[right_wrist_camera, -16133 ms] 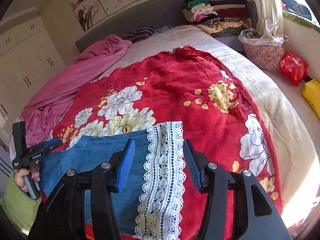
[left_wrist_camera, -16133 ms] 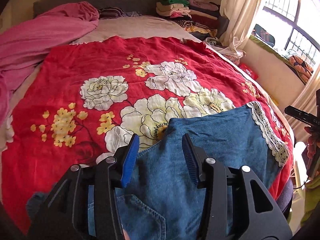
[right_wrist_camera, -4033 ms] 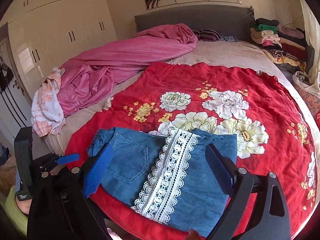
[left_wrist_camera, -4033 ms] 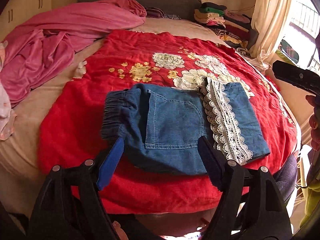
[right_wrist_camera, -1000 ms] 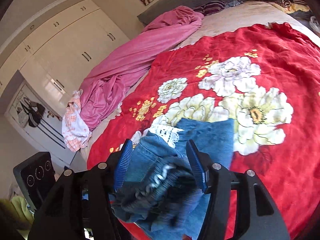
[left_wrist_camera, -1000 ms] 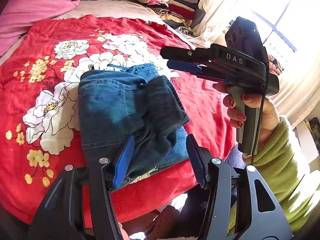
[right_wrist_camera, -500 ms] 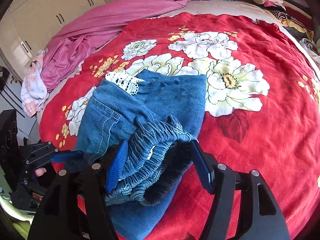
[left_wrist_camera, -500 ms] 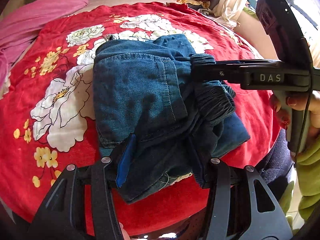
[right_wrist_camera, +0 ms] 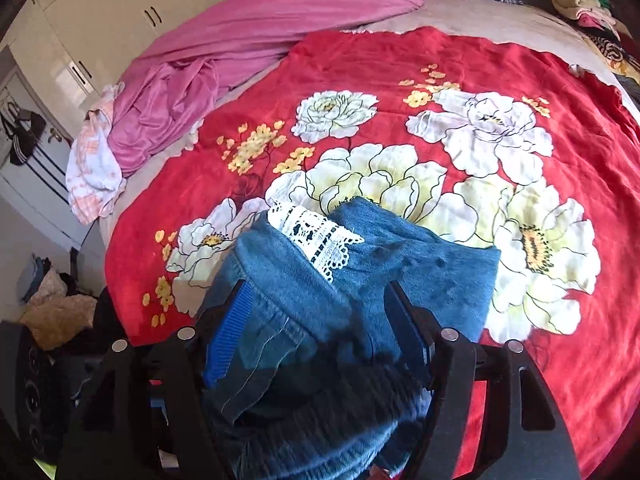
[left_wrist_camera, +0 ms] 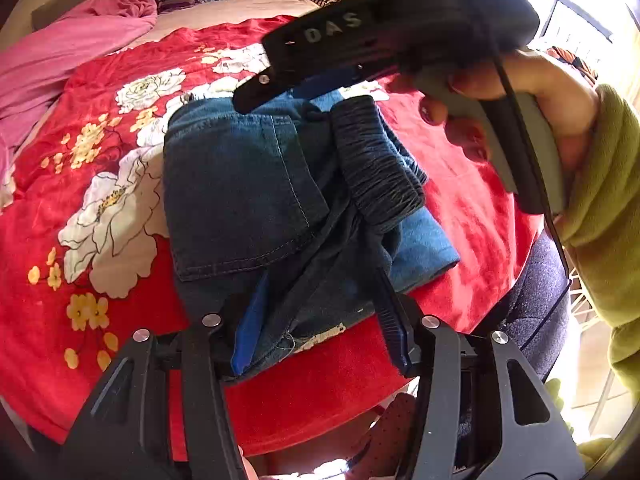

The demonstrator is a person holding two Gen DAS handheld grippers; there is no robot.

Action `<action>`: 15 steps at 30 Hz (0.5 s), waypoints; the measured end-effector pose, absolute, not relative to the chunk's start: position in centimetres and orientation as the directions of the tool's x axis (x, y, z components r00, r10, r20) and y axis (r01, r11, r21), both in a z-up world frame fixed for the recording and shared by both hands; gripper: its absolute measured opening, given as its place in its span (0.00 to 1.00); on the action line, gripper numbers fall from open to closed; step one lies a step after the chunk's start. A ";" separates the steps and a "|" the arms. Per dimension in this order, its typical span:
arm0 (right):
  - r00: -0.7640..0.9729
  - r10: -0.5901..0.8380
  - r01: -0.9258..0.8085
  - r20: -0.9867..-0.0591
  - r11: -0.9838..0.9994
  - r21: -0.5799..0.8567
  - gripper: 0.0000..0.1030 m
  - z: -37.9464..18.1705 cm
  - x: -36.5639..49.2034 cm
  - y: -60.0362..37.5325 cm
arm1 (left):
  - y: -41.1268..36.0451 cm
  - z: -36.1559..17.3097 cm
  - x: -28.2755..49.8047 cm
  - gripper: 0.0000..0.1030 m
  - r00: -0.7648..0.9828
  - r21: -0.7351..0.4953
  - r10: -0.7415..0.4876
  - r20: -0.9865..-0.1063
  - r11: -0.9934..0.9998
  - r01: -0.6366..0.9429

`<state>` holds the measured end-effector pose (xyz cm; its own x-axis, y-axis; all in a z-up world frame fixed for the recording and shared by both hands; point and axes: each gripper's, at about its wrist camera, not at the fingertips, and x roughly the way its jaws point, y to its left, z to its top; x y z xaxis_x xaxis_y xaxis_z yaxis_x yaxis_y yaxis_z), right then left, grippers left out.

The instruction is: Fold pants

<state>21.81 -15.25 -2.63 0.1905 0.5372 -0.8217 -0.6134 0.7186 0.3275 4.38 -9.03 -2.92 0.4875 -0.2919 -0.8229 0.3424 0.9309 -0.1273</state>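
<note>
- Your left gripper (left_wrist_camera: 316, 320) sits low at the near edge of the denim pants (left_wrist_camera: 248, 184), its blue pads spread with cloth bunched between them; they look partly open rather than clamped, so count that grip as loose
- Your right gripper (right_wrist_camera: 320, 328) hangs over the same bundle with its jaws apart and denim lying between them; I cannot tell from either view whether it pinches anything
- Half a second ago the elastic waistband (left_wrist_camera: 376, 160) was lifted and ballooning in the right gripper; now it lies rolled across the top of the stack, so the last fold has been carried over and is close to landing
- A second ago the bundle was flatter and narrower; now it sits thicker, which I judge as the final fold nearly done, with smoothing left
- The left view alone shows your right hand (left_wrist_camera: 532, 100) on its handle and the back pocket (left_wrist_camera: 240, 192) facing up
- The right view alone shows the lace trim (right_wrist_camera: 316, 236) poking out at the far end, and the pink sheet (right_wrist_camera: 248, 40) beyond the red floral blanket (right_wrist_camera: 400, 80) on the bed
</note>
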 end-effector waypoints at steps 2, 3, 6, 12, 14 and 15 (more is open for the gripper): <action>0.138 0.501 -0.629 -0.854 0.711 0.315 0.43 -4.0 22.1 -14.0 | -9.1 -3.3 4.2 0.42 0.487 -0.117 -0.286 -0.825 0.930 0.347; 0.127 0.498 -0.640 -0.858 0.702 0.313 0.31 -4.4 21.8 -13.5 | -9.1 -3.3 4.1 0.42 0.488 -0.116 -0.286 -0.824 0.930 0.350; 0.180 0.514 -0.668 -0.839 0.689 0.280 0.14 -3.5 20.5 -12.4 | -8.6 -3.3 4.0 0.42 0.488 -0.126 -0.297 -0.821 0.927 0.352; 0.259 0.583 -0.718 -0.770 0.649 0.250 0.07 0.3 19.8 -10.6 | -7.4 -3.1 4.4 0.42 0.487 -0.154 -0.306 -0.818 0.932 0.327; 0.288 0.510 -0.711 -0.811 0.681 0.176 0.07 -0.4 20.7 -9.8 | -7.2 -3.1 4.4 0.42 0.487 -0.154 -0.302 -0.820 0.935 0.319; 0.293 0.473 -0.694 -0.831 0.703 0.155 0.07 -1.2 21.4 -9.6 | -7.2 -3.1 4.5 0.42 0.488 -0.155 -0.302 -0.819 0.935 0.318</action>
